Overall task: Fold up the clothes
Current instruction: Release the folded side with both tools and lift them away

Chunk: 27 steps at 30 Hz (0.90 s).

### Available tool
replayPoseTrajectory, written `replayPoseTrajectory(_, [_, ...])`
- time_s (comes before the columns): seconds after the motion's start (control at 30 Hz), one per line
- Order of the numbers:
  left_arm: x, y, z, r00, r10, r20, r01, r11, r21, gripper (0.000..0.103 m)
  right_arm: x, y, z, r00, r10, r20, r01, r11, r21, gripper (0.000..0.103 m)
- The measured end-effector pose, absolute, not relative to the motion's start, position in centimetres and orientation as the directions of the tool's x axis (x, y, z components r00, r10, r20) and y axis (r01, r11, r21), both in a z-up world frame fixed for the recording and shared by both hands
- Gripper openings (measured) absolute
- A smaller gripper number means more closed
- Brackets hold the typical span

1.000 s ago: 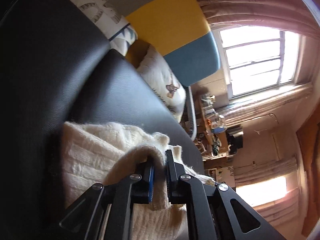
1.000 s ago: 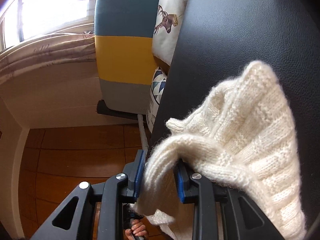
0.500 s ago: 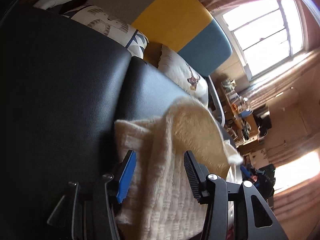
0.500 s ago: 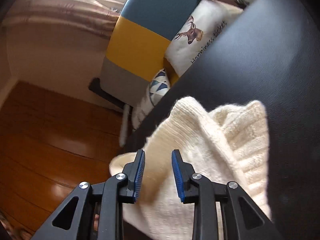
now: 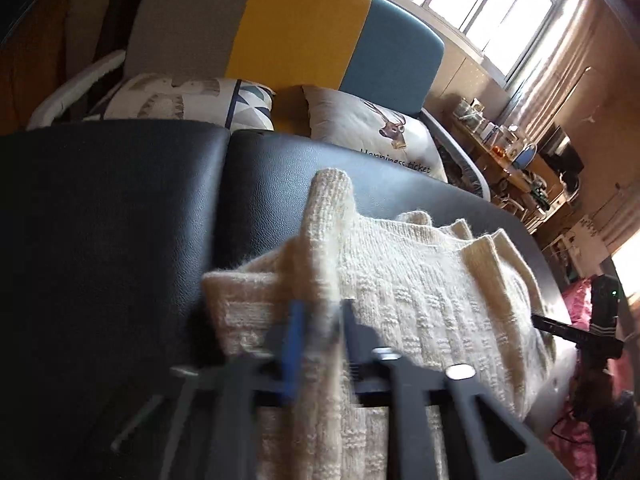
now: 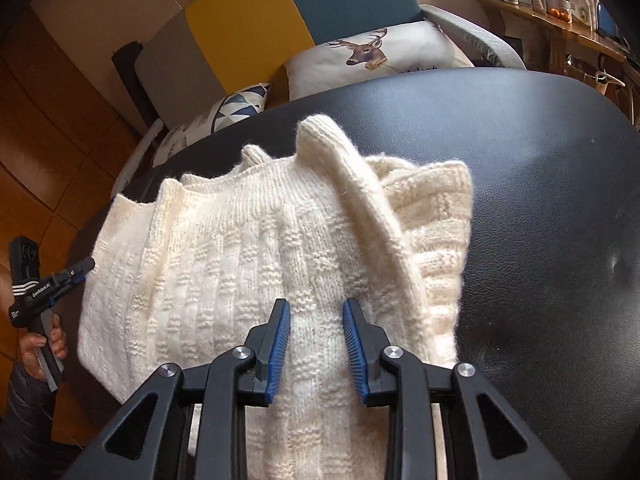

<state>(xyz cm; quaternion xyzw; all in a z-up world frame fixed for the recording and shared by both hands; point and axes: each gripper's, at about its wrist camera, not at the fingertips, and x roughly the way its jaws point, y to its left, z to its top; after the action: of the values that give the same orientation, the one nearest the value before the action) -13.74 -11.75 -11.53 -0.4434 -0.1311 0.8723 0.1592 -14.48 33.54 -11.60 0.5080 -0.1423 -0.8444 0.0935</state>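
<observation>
your left tongs point(image 5: 318, 344) have just snapped closed and pinch a raised ridge of the cream sweater point(image 5: 420, 300), blurred in the left wrist view. your right tongs point(image 6: 316, 344) stand narrowly parted, pads astride a fold without clearly pressing it. beyond, the sweater lies folded on the black worktop point(image 6: 540, 184), cushions point(image 6: 384, 52) behind.

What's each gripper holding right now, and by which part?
Left gripper has just closed on a raised fold near the cream knit sweater's edge. Right gripper's jaws, just closing slightly, stand apart over the sweater, gripping nothing.
</observation>
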Motion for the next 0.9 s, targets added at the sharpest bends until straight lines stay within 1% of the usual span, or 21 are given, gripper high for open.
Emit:
replayPoseTrajectory(0.07, [-13.2,-12.9,-12.4,-0.558,0.342,-0.756,-0.104,-0.933,-0.345,0.006,-14.3,34.0,-11.8,-0.460,-0.306,-0.834,0.006,-0.940,0.342,0.025])
replayPoseTrajectory(0.17, [-12.9,-15.5,-14.9,-0.530,0.293,-0.796,0.001,-0.938,-0.346,0.006,-13.8,34.7,-12.3,-0.460,-0.333,-0.823,-0.007,-0.925,0.379,0.024])
replayPoseTrajectory(0.23, [-12.5,-16.3,-14.9,-0.546,0.332,-0.769,0.010,-0.915,-0.402,0.007,-13.6,35.0,-12.5,-0.463,-0.347,-0.815,-0.011,-0.918,0.397,0.024])
replayPoseTrajectory(0.3, [-12.1,-16.4,-13.4,-0.575,0.293,-0.764,0.036,-0.924,-0.381,0.009,-13.5,35.2,-12.5,-0.467,-0.359,-0.808,-0.015,-0.911,0.413,0.024])
replayPoseTrajectory(0.33, [-11.9,-16.1,-12.3,-0.597,0.303,-0.743,0.009,-0.923,-0.384,0.010,-13.5,35.2,-12.4,-0.465,-0.361,-0.809,-0.015,-0.910,0.414,0.024])
replayPoseTrajectory(0.37, [-11.7,-15.7,-11.0,-0.617,0.337,-0.711,-0.038,-0.915,-0.401,0.014,-13.6,35.0,-12.0,-0.465,-0.359,-0.810,-0.004,-0.913,0.407,0.025])
replayPoseTrajectory(0.4, [-11.9,-14.8,-10.0,-0.610,0.386,-0.692,-0.105,-0.905,-0.412,0.025,-13.8,34.7,-11.5,-0.466,-0.356,-0.810,0.011,-0.918,0.397,0.025])
replayPoseTrajectory(0.43, [-12.4,-13.5,-9.0,-0.583,0.443,-0.681,-0.184,-0.888,-0.420,0.041,-13.9,34.5,-11.0,-0.468,-0.354,-0.810,0.025,-0.921,0.388,0.026])
replayPoseTrajectory(0.47, [-13.0,-12.0,-8.2,-0.561,0.472,-0.680,-0.251,-0.880,-0.404,0.047,-14.1,34.1,-10.3,-0.476,-0.357,-0.804,0.052,-0.924,0.379,0.026])
replayPoseTrajectory(0.5, [-13.8,-10.4,-8.1,-0.540,0.472,-0.696,-0.294,-0.881,-0.370,0.050,-14.2,33.6,-9.6,-0.487,-0.362,-0.795,0.083,-0.925,0.370,0.026])
replayPoseTrajectory(0.6, [-16.4,-5.5,-8.8,-0.469,0.442,-0.765,-0.391,-0.880,-0.269,0.050,-15.1,32.0,-7.9,-0.510,-0.375,-0.774,0.157,-0.926,0.344,0.026])
replayPoseTrajectory(0.7, [-19.1,-2.6,-10.8,-0.395,0.412,-0.821,-0.424,-0.875,-0.235,0.050,-17.3,30.5,-7.4,-0.500,-0.362,-0.786,0.200,-0.932,0.302,0.026])
replayPoseTrajectory(0.77, [-19.9,-1.3,-11.8,-0.384,0.373,-0.845,-0.449,-0.875,-0.182,0.049,-18.8,29.6,-7.6,-0.494,-0.347,-0.797,0.226,-0.937,0.268,0.026])
replayPoseTrajectory(0.8, [-20.0,-0.8,-12.2,-0.381,0.365,-0.850,-0.468,-0.869,-0.163,0.044,-19.6,29.2,-8.0,-0.484,-0.334,-0.809,0.232,-0.940,0.250,0.026])
replayPoseTrajectory(0.83, [-20.1,-0.6,-12.5,-0.382,0.362,-0.850,-0.474,-0.866,-0.156,0.031,-20.4,28.8,-8.4,-0.471,-0.320,-0.822,0.236,-0.944,0.232,0.026])
replayPoseTrajectory(0.87, [-20.0,-0.7,-12.5,-0.395,0.362,-0.845,-0.465,-0.872,-0.157,0.025,-21.1,28.4,-9.0,-0.452,-0.309,-0.837,0.240,-0.946,0.219,0.026])
replayPoseTrajectory(0.9, [-19.9,-0.8,-12.5,-0.413,0.362,-0.836,-0.449,-0.879,-0.159,0.011,-21.9,28.0,-9.7,-0.431,-0.299,-0.851,0.243,-0.947,0.209,0.026])
